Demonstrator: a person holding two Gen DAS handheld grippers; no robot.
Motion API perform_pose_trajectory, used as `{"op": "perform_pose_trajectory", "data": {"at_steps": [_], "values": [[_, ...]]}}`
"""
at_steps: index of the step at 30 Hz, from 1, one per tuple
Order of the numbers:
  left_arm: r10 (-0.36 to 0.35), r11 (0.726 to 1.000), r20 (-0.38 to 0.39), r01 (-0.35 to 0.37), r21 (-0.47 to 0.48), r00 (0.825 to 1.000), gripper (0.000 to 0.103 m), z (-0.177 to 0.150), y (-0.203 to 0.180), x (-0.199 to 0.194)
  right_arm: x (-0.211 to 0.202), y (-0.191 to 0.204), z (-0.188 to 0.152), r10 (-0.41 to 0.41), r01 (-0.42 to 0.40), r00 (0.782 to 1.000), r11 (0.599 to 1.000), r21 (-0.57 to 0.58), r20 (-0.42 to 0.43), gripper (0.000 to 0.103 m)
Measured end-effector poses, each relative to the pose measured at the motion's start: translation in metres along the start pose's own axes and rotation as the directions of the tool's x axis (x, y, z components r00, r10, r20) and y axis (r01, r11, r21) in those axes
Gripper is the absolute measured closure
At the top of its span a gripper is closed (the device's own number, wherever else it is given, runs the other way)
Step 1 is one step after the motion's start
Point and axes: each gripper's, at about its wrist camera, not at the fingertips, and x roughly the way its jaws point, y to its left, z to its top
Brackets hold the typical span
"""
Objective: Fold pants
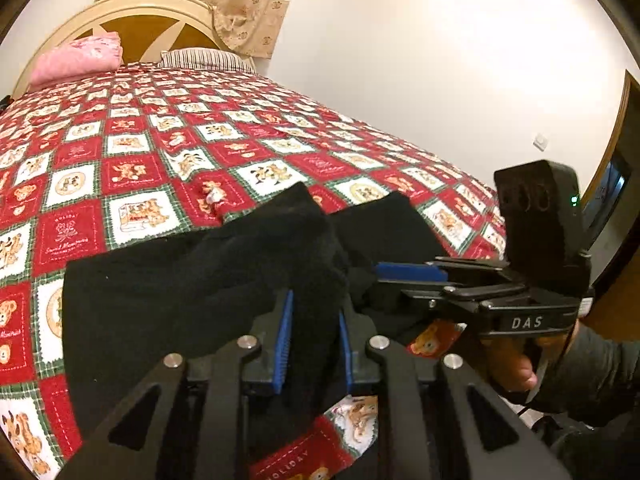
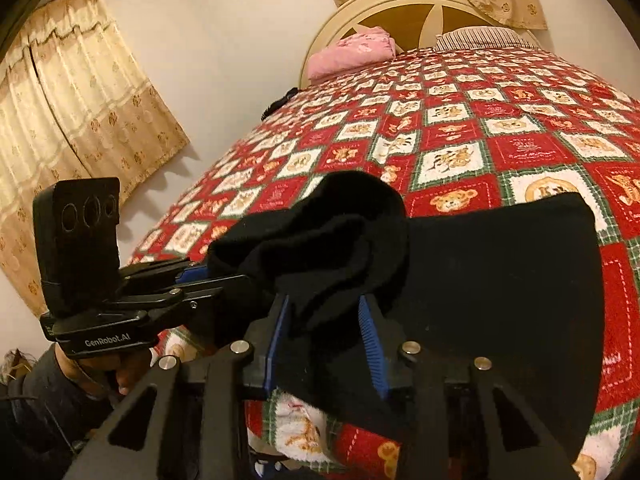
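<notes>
Black pants lie bunched on the near end of a bed, on a red, white and green bear-patterned quilt. In the left wrist view my left gripper holds a raised fold of the black cloth, which fills the gap between its blue pads. The right gripper reaches in from the right beside it, held by a hand. In the right wrist view my right gripper is shut on another bunch of the pants, cloth pressed between its blue pads. The left gripper enters from the left, tips against the cloth.
A pink pillow and a striped pillow lie at the far end by the cream headboard. Beige curtains hang on the wall. A wooden door frame stands at the right. The bed's near edge lies below the grippers.
</notes>
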Motion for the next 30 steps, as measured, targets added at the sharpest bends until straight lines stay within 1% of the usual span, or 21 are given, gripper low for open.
{"op": "perform_pose_trajectory", "data": {"at_steps": [2,4,6,7,8,9,10,14,16,17,19,20,21,22,23,24,26,27,28,29,30], "values": [[-0.005,1.0,-0.011,0.005,0.003,1.0,0.081,-0.001,-0.004,0.001,-0.002,-0.004,0.002,0.033,-0.033,0.999,0.999,0.036,0.004,0.065],[-0.037,0.999,-0.014,0.036,-0.027,0.999,0.081,0.0,0.005,0.005,-0.002,-0.004,0.003,0.014,-0.015,1.0,0.999,0.034,0.01,0.065],[-0.081,0.994,-0.007,0.08,-0.08,0.997,0.081,0.004,0.012,0.006,0.002,-0.001,0.002,-0.015,0.015,1.0,1.0,0.016,-0.004,0.066],[-0.104,0.989,0.006,0.104,-0.106,0.995,0.081,0.007,0.017,0.004,0.006,0.001,0.001,-0.024,0.024,1.0,1.0,0.008,-0.016,0.069],[-0.123,0.984,0.019,0.125,-0.131,0.992,0.081,0.011,0.022,0.002,0.008,0.003,0.0,-0.036,0.036,0.999,0.999,-0.006,-0.022,0.081],[-0.143,0.978,0.027,0.146,-0.149,0.989,0.081,0.015,0.026,0.0,0.01,0.007,-0.001,-0.057,0.056,0.998,0.998,-0.033,-0.029,0.096],[-0.165,0.973,0.028,0.167,-0.161,0.986,0.081,0.019,0.029,-0.003,0.01,0.01,-0.002,-0.081,0.079,0.996,0.995,-0.056,-0.036,0.096],[-0.211,0.961,0.032,0.213,-0.178,0.977,0.081,0.033,0.029,-0.009,-0.006,0.014,-0.006,-0.105,0.102,0.994,0.99,-0.101,-0.031,0.097],[-0.219,0.958,0.022,0.219,-0.183,0.975,0.081,0.038,0.024,-0.002,-0.01,0.014,-0.01,-0.121,0.116,0.992,0.986,-0.116,-0.034,0.097],[-0.223,0.959,0.008,0.221,-0.177,0.975,0.081,0.04,0.02,0.004,-0.01,0.011,-0.013,-0.136,0.131,0.99,0.985,-0.114,-0.037,0.097],[-0.244,0.958,-0.059,0.23,-0.173,0.968,0.081,0.036,0.008,0.03,-0.003,-0.002,-0.016,-0.156,0.151,0.986,0.985,-0.079,-0.056,0.096],[-0.246,0.958,-0.086,0.228,-0.175,0.966,0.078,0.033,0.005,0.04,0.002,-0.012,-0.018,-0.151,0.148,0.985,0.988,-0.052,-0.08,0.096],[-0.217,0.964,-0.119,0.194,-0.181,0.969,0.073,0.028,0.003,0.055,0.005,-0.017,-0.018,-0.146,0.142,0.985,0.989,-0.041,-0.091,0.096],[-0.191,0.967,-0.134,0.164,-0.194,0.972,0.072,0.024,0.004,0.064,0.003,-0.021,-0.018,-0.123,0.121,0.988,0.992,-0.028,-0.09,0.095],[-0.195,0.964,-0.135,0.164,-0.21,0.972,0.072,0.021,0.005,0.069,0.001,-0.025,-0.018,-0.101,0.1,0.99,0.995,-0.015,-0.094,0.092],[-0.206,0.96,-0.113,0.178,-0.216,0.972,0.07,0.021,0.006,0.068,-0.002,-0.027,-0.018,-0.092,0.092,0.991,0.996,-0.008,-0.1,0.092],[-0.198,0.965,-0.079,0.18,-0.192,0.977,0.059,0.023,0.003,0.057,-0.009,-0.029,-0.021,-0.089,0.087,0.991,0.996,-0.02,-0.099,0.092],[-0.188,0.969,-0.064,0.174,-0.173,0.98,0.048,0.024,0.001,0.048,-0.012,-0.029,-0.022,-0.091,0.089,0.991,0.996,-0.023,-0.098,0.091],[-0.177,0.974,-0.044,0.168,-0.153,0.983,0.041,0.026,-0.001,0.039,-0.016,-0.03,-0.023,-0.095,0.094,0.991,0.995,-0.023,-0.095,0.091],[-0.164,0.979,-0.016,0.161,-0.128,0.986,0.037,0.027,-0.002,0.027,-0.021,-0.031,-0.024,-0.103,0.101,0.991,0.995,-0.021,-0.084,0.09],[-0.142,0.985,0.016,0.143,-0.101,0.99,0.03,0.028,-0.002,0.012,-0.03,-0.031,-0.024,-0.121,0.12,0.991,0.993,-0.015,-0.051,0.082]]}}
